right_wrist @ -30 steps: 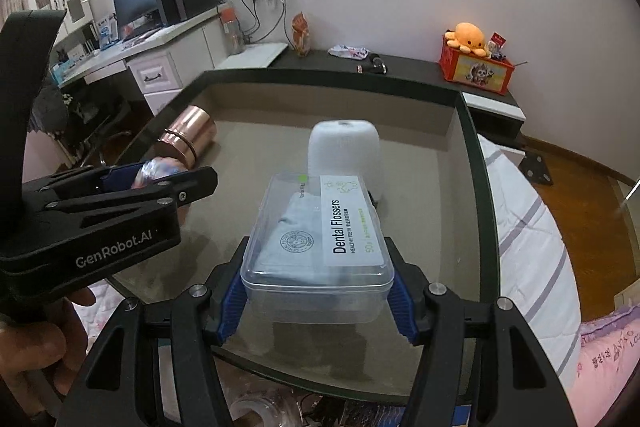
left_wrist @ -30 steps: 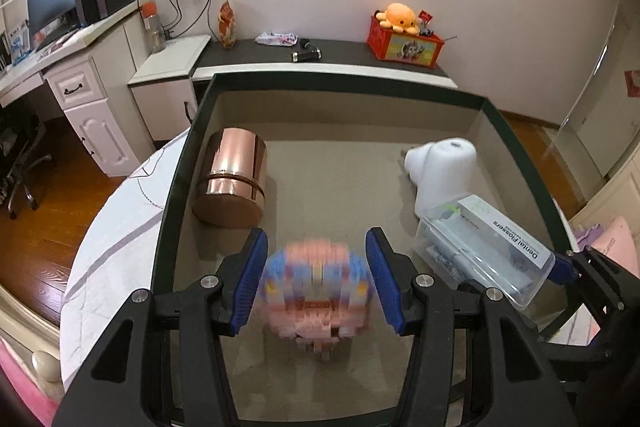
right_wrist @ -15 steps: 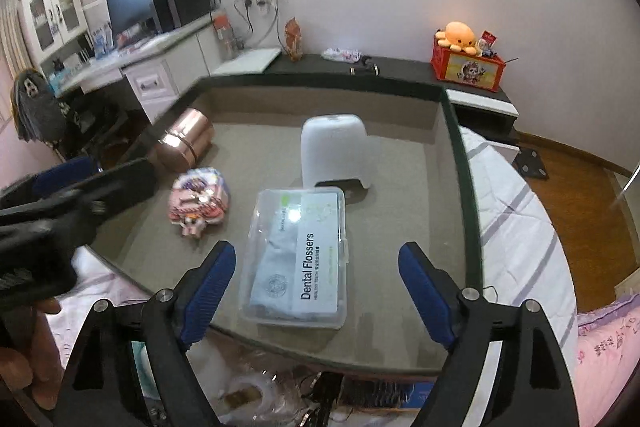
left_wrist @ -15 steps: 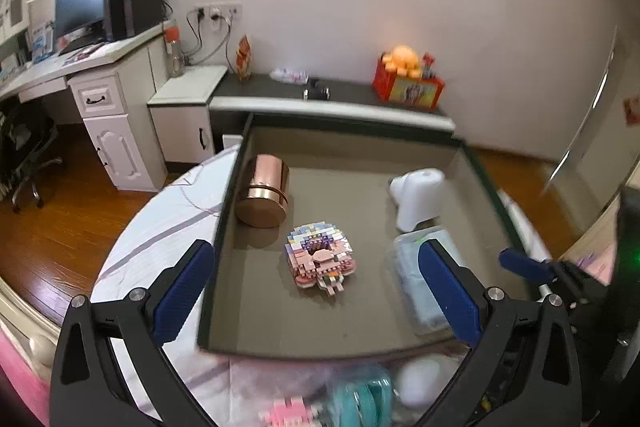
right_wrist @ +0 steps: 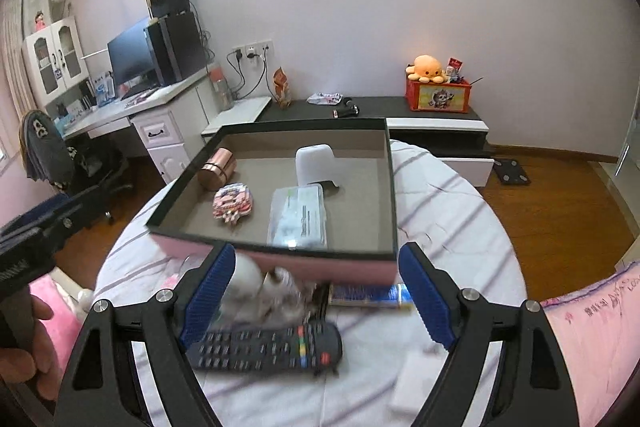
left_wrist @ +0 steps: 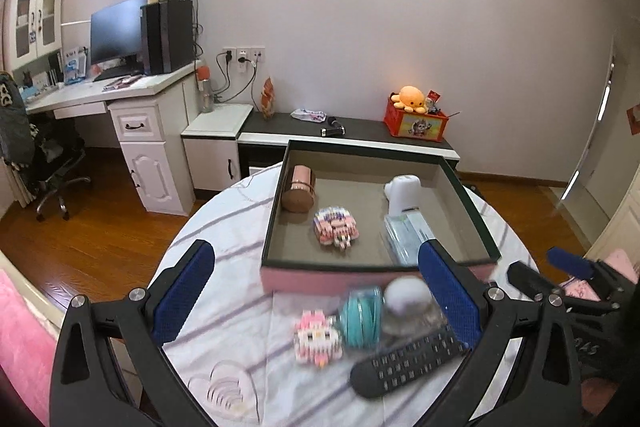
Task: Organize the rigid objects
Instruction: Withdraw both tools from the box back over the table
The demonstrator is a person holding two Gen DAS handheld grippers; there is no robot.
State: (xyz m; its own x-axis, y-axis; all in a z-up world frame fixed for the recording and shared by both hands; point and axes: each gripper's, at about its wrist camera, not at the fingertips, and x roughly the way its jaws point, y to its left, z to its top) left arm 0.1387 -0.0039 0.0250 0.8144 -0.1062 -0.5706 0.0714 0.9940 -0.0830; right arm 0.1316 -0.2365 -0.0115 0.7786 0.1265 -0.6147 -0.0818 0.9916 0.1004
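The left claw (left_wrist: 316,297) hangs spread wide and empty above the surface (left_wrist: 224,307). The right claw (right_wrist: 316,297) gapes too, over the remote (right_wrist: 266,349).

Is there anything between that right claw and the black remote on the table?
Nothing visible. The right gripper is open, and the remote lies bare between its fingers, with a white bottle just behind it.

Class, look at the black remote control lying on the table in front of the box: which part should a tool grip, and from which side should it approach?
Grip the remote control across its narrow width, near the middle of its length, coming down from above. It lies flat, buttons up, long axis roughly left to right in the right wrist view, so its long edges are the only faces that opposing fingers can pinch. The open right tool probably needs turning, since it now spans the length.
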